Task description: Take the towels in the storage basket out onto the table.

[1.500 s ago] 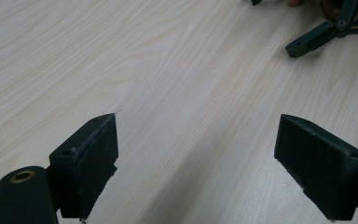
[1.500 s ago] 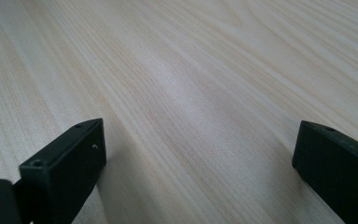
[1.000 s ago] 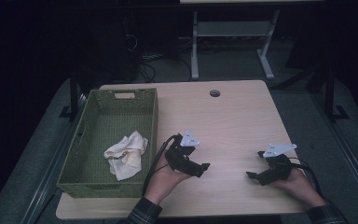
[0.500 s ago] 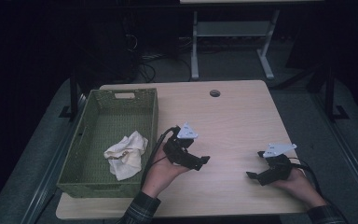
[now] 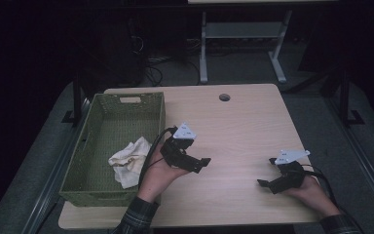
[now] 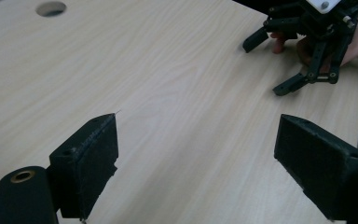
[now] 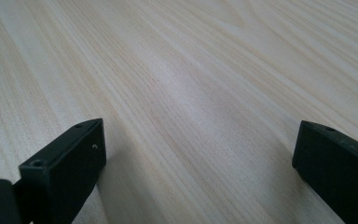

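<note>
My left gripper [image 5: 197,160] is held in a hand over the wooden table [image 5: 243,126], just right of a green woven basket [image 5: 161,114]. In the left gripper view it [image 6: 200,158] stands open with only bare tabletop between its pads [image 6: 86,156]. My right gripper [image 5: 267,173] rests low at the front right of the table, jaws pointing left. Its own view shows it [image 7: 200,158] open over plain wood. The left gripper view also catches the right gripper [image 6: 272,63], open, with fingers of a hand behind it.
A crumpled white cloth [image 5: 129,158] lies in the near right part of the basket. A round cable hole [image 5: 224,97] sits near the table's far edge. Beyond the table stands a metal frame [image 5: 204,53] on a dark floor.
My left gripper has lifted slightly and shifted away from the front edge, a little toward the basket. The right gripper has stayed put.
</note>
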The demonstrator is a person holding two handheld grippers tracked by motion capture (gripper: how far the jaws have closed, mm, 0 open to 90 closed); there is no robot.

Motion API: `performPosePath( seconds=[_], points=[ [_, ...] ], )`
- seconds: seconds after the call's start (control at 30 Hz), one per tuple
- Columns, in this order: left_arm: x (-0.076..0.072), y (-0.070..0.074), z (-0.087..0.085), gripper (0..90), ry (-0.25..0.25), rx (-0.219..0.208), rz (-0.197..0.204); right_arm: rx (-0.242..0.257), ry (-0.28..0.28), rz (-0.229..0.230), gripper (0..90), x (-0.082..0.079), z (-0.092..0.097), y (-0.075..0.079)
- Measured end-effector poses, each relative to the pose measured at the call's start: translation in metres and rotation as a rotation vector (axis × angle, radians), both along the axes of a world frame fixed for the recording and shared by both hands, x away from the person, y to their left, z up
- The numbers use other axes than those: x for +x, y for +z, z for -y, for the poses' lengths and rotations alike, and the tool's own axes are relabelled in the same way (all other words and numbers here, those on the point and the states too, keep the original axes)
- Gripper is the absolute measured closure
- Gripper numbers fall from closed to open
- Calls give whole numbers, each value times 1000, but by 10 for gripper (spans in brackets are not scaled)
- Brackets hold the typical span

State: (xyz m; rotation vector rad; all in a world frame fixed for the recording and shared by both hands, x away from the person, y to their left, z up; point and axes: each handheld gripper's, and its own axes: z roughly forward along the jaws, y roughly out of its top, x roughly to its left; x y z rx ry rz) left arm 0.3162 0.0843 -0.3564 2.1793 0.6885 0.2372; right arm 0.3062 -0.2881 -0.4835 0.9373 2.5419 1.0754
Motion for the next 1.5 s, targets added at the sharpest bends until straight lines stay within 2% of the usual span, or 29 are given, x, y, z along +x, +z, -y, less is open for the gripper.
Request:
performPosePath(
  seconds=[0.23, 0.3, 0.63, 0.9, 1.2, 1.5],
  points=[
    [5, 8, -11, 134, 14, -10, -6, 0, 0, 0, 24, 0, 0, 0],
    [7, 11, -14, 134, 6, -3, -3, 0, 0, 0, 24, 0, 0, 0],
    [12, 20, -32, 136, 28, 21, 2, 0, 0, 0, 24, 0, 0, 0],
    [15, 19, -51, 138, 68, 49, -12, 0, 0, 0, 24, 0, 0, 0],
    [14, 25, -71, 146, 103, 40, -4, 0, 1, 1, 24, 0, 0, 0],
    [14, 28, -97, 158, 167, 41, -3, 0, 0, 0, 24, 0, 0, 0]
  ],
)
